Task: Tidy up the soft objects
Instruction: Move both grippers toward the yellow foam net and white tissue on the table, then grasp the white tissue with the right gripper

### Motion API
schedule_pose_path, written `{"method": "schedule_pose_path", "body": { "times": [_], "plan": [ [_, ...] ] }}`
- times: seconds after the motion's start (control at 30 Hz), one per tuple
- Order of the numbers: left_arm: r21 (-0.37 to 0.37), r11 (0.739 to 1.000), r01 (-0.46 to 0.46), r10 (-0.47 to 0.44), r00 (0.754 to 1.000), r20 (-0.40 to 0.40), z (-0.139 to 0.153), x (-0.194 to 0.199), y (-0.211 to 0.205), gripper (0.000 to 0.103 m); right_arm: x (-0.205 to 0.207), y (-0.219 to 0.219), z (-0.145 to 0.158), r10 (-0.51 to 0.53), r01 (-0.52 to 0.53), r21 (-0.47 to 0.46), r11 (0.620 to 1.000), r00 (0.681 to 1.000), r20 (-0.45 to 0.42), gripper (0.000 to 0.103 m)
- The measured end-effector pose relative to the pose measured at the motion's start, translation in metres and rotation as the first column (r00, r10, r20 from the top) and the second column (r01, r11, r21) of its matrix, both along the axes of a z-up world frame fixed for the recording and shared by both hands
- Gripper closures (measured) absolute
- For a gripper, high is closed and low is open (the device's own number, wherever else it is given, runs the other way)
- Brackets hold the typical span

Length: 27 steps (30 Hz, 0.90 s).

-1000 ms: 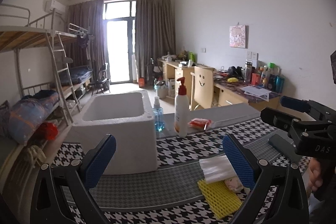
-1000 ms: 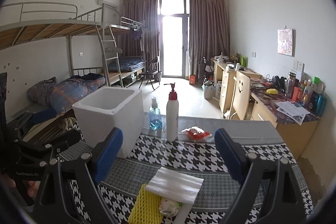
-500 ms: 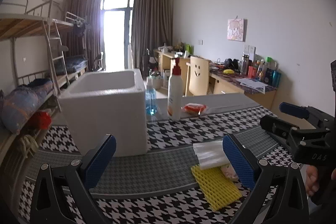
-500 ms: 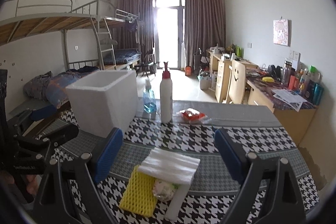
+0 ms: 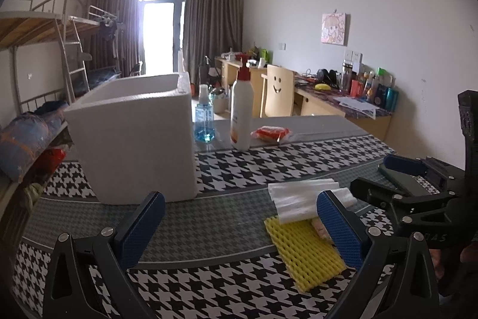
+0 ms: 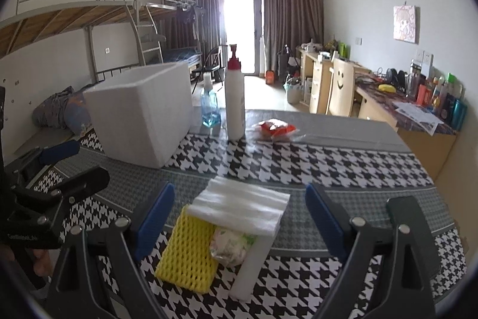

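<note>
Both grippers have lowered toward the foam stack [image 6: 242, 207], fingers spread.

Both the left hand-held gripper [image 5: 239, 226] and the right hand-held gripper [image 6: 240, 217] have black angular frames, silver screws and blue ribbed finger pads [image 5: 142, 224]; bare fingers show at the frame edges.

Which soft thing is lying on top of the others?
The white foam sheet. It rests across the yellow foam net and the small flowery packet, which both lie flat on the cloth underneath it.
</note>
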<state>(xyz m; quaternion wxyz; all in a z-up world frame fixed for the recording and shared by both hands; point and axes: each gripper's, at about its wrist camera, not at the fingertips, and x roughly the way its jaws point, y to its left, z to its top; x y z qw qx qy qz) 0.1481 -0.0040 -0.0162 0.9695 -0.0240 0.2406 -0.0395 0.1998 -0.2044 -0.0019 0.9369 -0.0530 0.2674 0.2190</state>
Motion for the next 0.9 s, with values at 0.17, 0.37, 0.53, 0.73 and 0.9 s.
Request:
{"method": "schedule_pose_path", "body": {
  "times": [0.17, 0.37, 0.53, 0.73, 0.9],
  "plan": [
    [-0.011, 1.000, 0.005, -0.005, 1.000, -0.028, -0.007, 0.005, 0.001, 0.001, 0.006, 0.002, -0.004, 0.002, -0.003, -0.005, 1.000, 1.000, -0.026, 0.011],
    [-0.016, 1.000, 0.024, -0.025, 0.998, -0.058, -0.015, 0.008, -0.003, 0.001, 0.012, 0.003, -0.012, -0.002, 0.002, -0.013, 1.000, 0.998, -0.064, 0.011],
    [-0.013, 0.999, 0.042, -0.043, 0.995, -0.090, -0.023, 0.014, -0.007, 0.001, 0.021, 0.001, -0.021, -0.008, 0.007, -0.009, 1.000, 0.994, -0.107, 0.011],
    [-0.016, 0.998, 0.060, -0.061, 0.991, -0.115, -0.029, 0.021, -0.010, 0.001, 0.032, -0.005, -0.030, -0.023, 0.024, 0.002, 1.000, 0.987, -0.161, 0.011],
    [0.005, 0.997, 0.071, -0.070, 0.987, -0.144, -0.036, 0.026, -0.015, 0.001, 0.042, -0.010, -0.040, -0.011, 0.021, 0.042, 0.999, 0.974, -0.226, 0.015]
  ]
}}
